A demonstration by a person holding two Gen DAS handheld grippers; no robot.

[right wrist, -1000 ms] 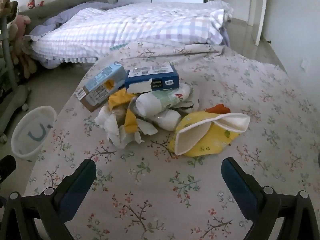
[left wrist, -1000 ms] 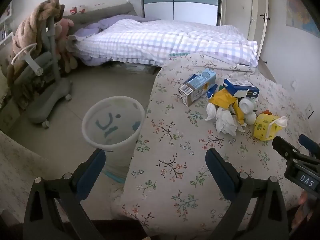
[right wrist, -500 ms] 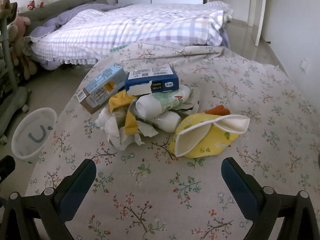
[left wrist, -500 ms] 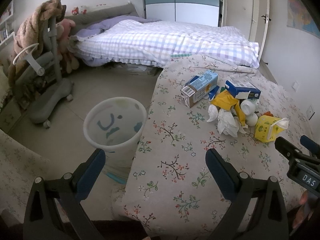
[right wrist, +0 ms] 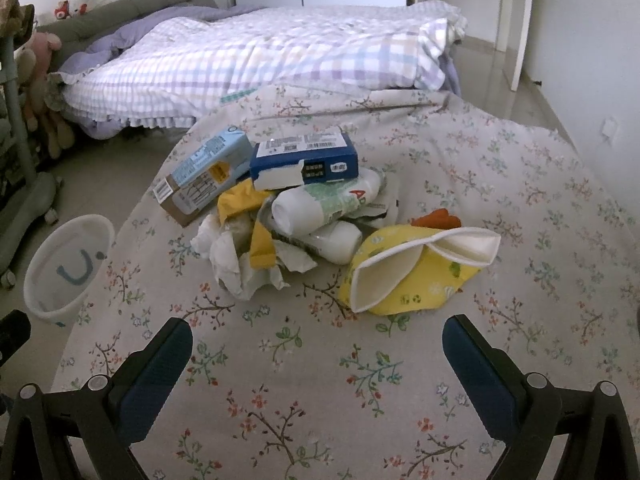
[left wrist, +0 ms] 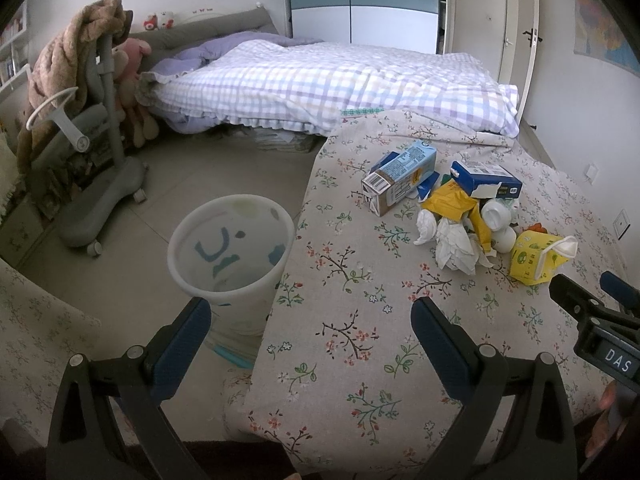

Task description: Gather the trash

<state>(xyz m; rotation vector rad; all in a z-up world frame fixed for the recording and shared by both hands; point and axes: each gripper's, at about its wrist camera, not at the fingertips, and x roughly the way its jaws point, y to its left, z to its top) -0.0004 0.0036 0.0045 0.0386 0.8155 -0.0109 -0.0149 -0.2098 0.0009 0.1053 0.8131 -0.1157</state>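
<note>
Bedroom surroundings frame the scene: a bed with a purple-and-white checked quilt (left wrist: 340, 84) stands at the back, and in front of it a desk covered in a beige floral cloth (left wrist: 360, 320) carries a heap of trash. The heap holds a light-blue and brown drink carton (right wrist: 204, 176) lying on its side, a dark-blue cardboard box (right wrist: 308, 156) resting on top of a white plastic bottle with a green label (right wrist: 320, 204), crumpled white tissue paper (right wrist: 236, 264) with a yellow wrapper (right wrist: 256, 232) among it, and, on the right of the heap, a flattened yellow carton with a white open mouth (right wrist: 416, 276). A translucent white plastic bin with a blue smiley face (left wrist: 232, 256) stands on the tiled floor just beside the desk's left edge. The left gripper (left wrist: 310, 324) hangs over the desk's near-left edge with its blue-padded jaws spread wide and holding nothing. The right gripper (right wrist: 316, 340) hovers over the cloth just short of the heap, jaws likewise wide apart and empty.
</note>
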